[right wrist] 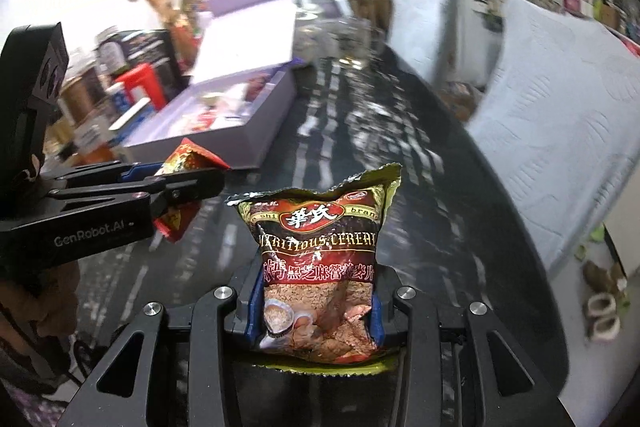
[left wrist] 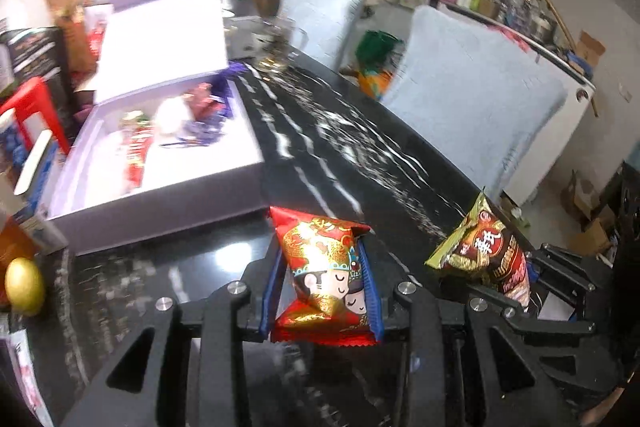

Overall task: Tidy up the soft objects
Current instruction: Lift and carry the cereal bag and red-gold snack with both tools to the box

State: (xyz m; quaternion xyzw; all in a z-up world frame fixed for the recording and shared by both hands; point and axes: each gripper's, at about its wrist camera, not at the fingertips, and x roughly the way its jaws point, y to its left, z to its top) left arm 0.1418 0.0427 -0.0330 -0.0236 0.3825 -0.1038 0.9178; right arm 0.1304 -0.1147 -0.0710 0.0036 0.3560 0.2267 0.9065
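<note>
The red snack packet [left wrist: 324, 277] carries gold dragon ornament and two cartoon faces with black hair. The cereal sachet [right wrist: 320, 267] is dark maroon with an olive-gold edge, white lettering and a red oval logo. Both lie between blue pads [left wrist: 370, 291] on black fingers. The table [left wrist: 340, 147] is glossy black with white streaks. On it, left of the red packet, is a lavender box [left wrist: 160, 203], white inside.

Black marble table with white veining

On the table [left wrist: 328, 147] rests an open lavender box [left wrist: 168, 203] at its left side; a gold egg [left wrist: 24, 285] lies near the box's corner.
</note>
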